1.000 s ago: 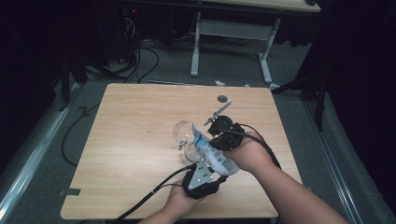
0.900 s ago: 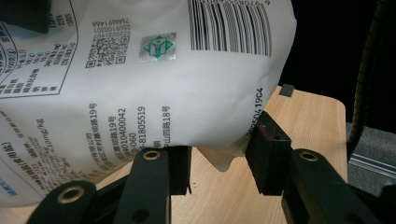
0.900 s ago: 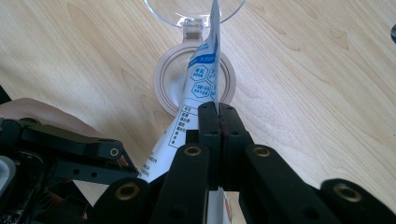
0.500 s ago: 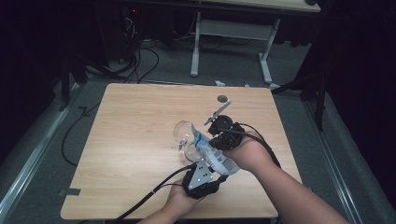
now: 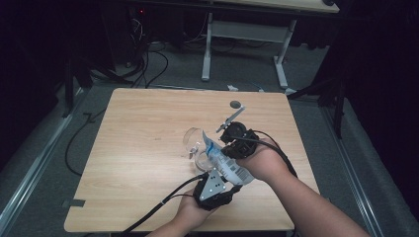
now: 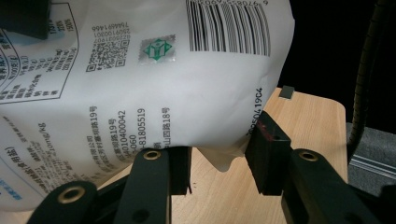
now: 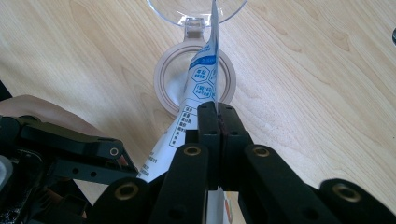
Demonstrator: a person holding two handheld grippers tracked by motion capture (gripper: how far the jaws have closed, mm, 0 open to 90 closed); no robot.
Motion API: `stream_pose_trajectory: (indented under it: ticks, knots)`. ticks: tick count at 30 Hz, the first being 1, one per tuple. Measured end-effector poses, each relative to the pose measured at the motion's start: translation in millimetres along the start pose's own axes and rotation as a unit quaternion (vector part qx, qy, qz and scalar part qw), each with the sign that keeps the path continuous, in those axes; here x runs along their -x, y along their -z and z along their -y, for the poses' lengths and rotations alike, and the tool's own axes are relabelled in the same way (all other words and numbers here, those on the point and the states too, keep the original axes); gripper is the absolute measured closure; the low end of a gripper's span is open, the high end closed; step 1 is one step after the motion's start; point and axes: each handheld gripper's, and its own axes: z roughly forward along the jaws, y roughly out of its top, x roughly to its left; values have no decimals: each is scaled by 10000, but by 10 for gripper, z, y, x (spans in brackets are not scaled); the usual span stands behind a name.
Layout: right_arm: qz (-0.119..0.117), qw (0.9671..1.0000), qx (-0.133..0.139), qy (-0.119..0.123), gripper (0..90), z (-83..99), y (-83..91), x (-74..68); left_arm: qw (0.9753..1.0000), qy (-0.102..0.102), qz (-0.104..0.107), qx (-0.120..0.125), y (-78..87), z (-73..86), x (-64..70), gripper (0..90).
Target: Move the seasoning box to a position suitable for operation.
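Still, nothing seems moved: right tongs stay clamped on the bag, left tongs gape beneath it.

One table in play. Two grippers on it: left gripper, right gripper. Two hands, one behind each. One white bag with barcode, held between both. One clear jar lying open, one round lid ring beside its mouth. One small dark disc near far edge. One second table in background.
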Motion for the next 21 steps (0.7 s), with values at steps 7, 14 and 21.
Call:
stream_pose_trajectory:
  ticks: [7, 14, 21]
  knots:
    - [-4, 10000, 2, -15, 900, -12, -12, 2, 10000, 9, -14, 6, -2, 1, -10, 642]
    - [-6, 10000, 0, 18, 900, -32, -32, 4, 10000, 24, -29, 14, 0, -1, -21, 643]
    - [-16, 10000, 22, 20, 900, -45, -39, 5, 10000, 24, -44, 18, 6, -4, -28, 643]
